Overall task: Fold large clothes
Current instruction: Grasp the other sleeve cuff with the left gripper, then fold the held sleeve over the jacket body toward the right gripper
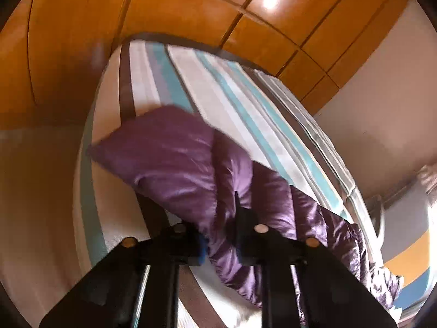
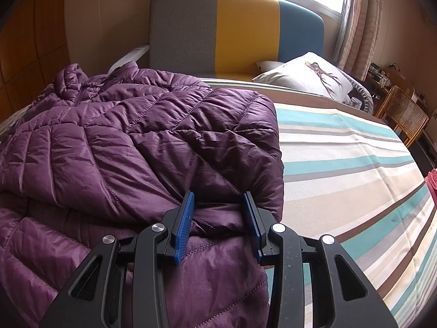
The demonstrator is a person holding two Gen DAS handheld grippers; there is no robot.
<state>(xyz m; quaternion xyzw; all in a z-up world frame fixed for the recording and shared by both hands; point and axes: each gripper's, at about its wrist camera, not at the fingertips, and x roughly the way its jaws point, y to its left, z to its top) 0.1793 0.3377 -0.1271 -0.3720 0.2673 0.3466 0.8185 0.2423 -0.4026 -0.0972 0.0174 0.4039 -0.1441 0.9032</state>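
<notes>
While the striped bedspread [image 2: 355, 147] covers the whole bed, the purple quilted puffer jacket [image 2: 123, 142] is the largest thing on it, spread from 9 o'clock to the centre of the right wrist view, collar toward 10 o'clock. A folded edge of it bulges between the 2 blue pads [image 2: 187, 227] of the right gripper [image 2: 220, 227] at 6 o'clock; the jaws stand partly apart with the thick fabric filling the gap and both pads pressed against it. Beyond, at 12 o'clock, stands a grey, yellow and blue headboard [image 2: 237, 30], with a pillow [image 2: 306, 78] printed with a deer figure at 1 o'clock and a cane chair [image 2: 404, 114] at 3 o'clock. No writing can be read on the jacket or pillow.

Seen from the left wrist, the picture is blurred. The left gripper [image 1: 218, 243] at 6 o'clock has its jaws drawn narrow, pinching a fold of the jacket, which runs from the centre toward 4 o'clock. Wooden wardrobe panels [image 1: 177, 8] fill 12 o'clock.
</notes>
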